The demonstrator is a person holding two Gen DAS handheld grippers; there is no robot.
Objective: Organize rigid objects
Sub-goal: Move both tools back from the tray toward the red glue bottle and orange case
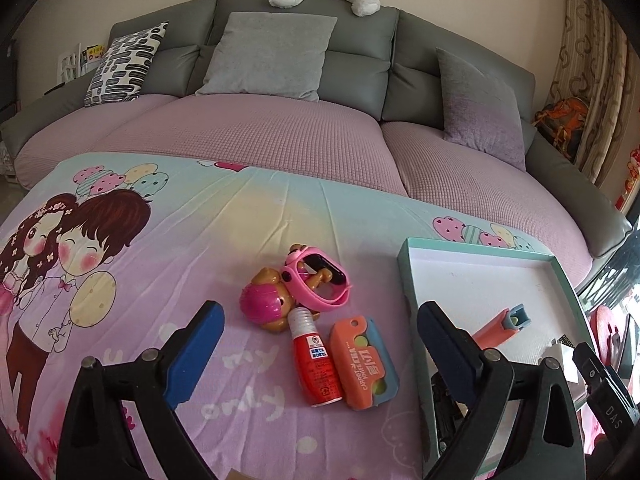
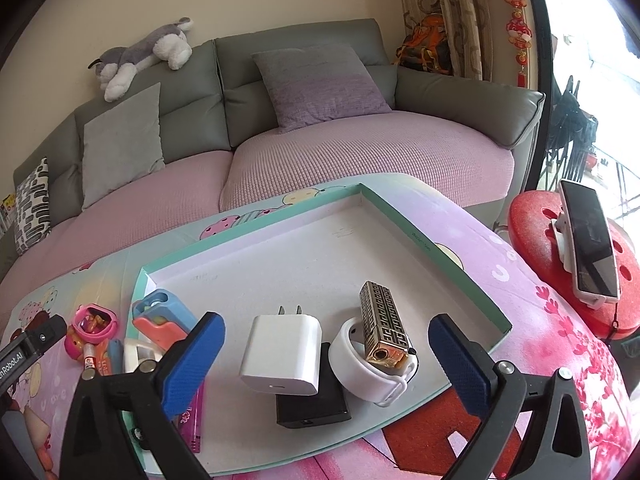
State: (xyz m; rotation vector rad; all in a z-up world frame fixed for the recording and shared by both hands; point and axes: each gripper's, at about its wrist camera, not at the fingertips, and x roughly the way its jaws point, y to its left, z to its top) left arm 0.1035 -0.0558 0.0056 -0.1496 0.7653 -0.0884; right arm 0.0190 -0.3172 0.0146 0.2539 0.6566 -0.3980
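In the left wrist view my left gripper stands open over the cartoon cloth. Between its fingers lie a red bottle and an orange-and-blue toy knife, neither touched. Just beyond them are a pink toy watch and a doll with a pink helmet. The right gripper is open above the teal-rimmed tray. Inside the tray lie a white charger on a black box, a gold lighter resting in a white band, and another orange-and-blue knife.
A grey sofa with cushions and a purple seat cover runs behind the table. A phone on a stand sits on a red stool to the right. A pink pen lies at the tray's near left edge.
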